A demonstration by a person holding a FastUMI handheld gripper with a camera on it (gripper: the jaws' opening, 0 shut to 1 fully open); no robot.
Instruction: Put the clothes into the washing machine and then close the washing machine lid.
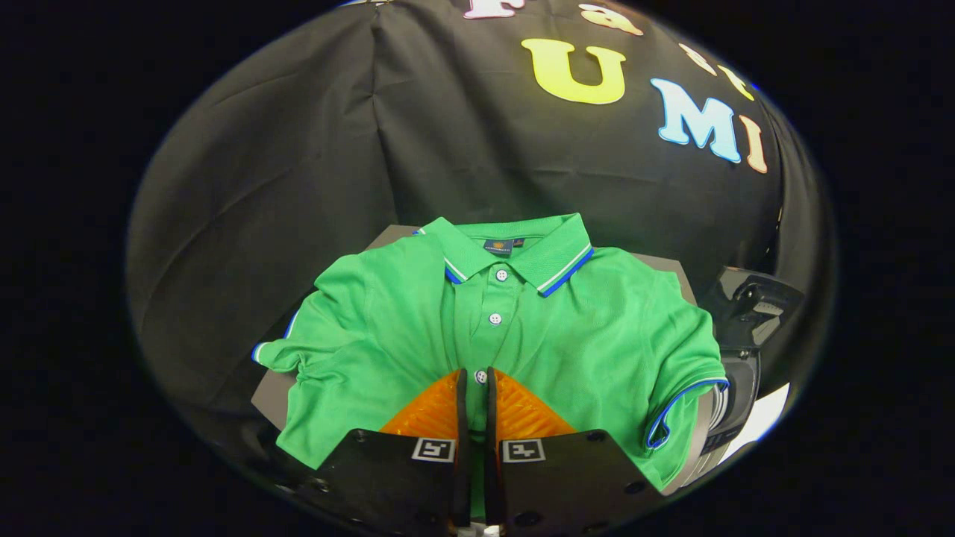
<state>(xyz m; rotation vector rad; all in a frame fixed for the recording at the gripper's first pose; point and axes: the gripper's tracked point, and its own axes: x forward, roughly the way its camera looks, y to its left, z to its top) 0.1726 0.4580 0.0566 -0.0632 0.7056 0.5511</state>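
On the grey desk lies a green polo shirt, spread flat. The gripper pinches the shirt's button placket, fingers nearly together.

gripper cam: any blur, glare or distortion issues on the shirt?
Gripper view: green polo shirt sharp and evenly lit, buttons and collar stripes crisp, no glare; fisheye bends the booth wall and the shirt's outer sleeves; the grey surface beneath falls into shadow; the claw, nearly closed with a thin gap over the placket, covers the lower front.
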